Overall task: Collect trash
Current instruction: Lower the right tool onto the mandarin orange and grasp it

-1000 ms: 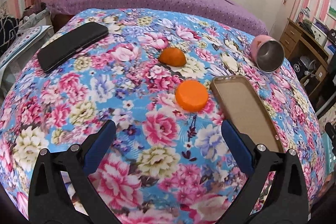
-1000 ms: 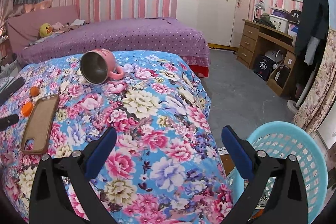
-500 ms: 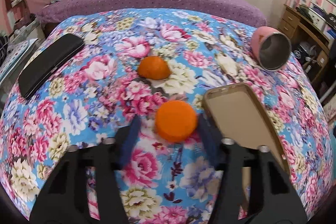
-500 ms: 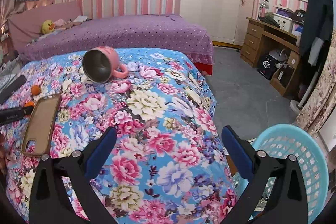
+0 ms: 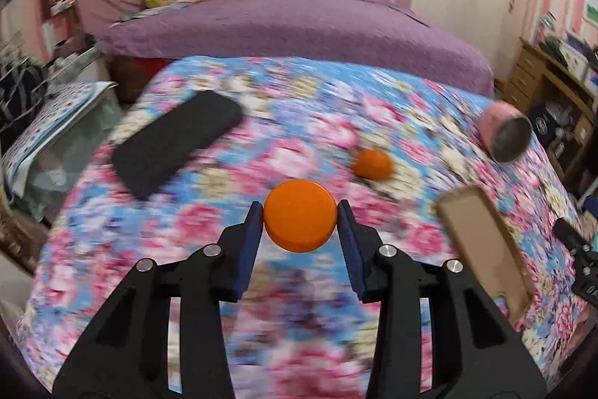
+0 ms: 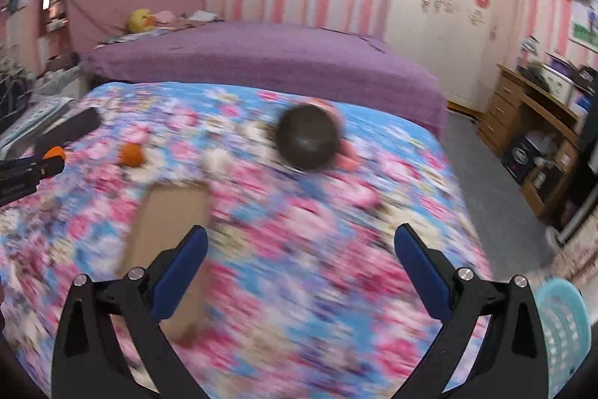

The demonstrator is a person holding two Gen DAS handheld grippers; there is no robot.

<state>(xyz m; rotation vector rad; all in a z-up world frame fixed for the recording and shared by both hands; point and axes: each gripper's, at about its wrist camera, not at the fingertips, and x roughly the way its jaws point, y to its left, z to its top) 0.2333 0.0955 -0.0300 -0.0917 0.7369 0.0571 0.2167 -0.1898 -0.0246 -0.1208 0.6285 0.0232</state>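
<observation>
Left gripper (image 5: 300, 220) clamped on orange cap (image 5: 300, 220), jaws just closed, cap lifted above floral bedspread (image 5: 306, 107), right gripper (image 6: 301, 249) spread wide and empty, blue basket (image 6: 564, 320) at lower right

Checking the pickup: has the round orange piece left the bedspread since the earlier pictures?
Yes. The orange piece is clamped in the left hand-held gripper, lifted off the bedspread.

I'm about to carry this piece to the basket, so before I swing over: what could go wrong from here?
1. The left gripper pinches the orange peel piece only at its fingertips, by its rounded sides; a fast swing could let it slip out.
2. The blue basket sits off the bed's far edge beside the open right gripper, so the arms may cross.
3. A second peel piece remains on the floral bedspread.
</observation>
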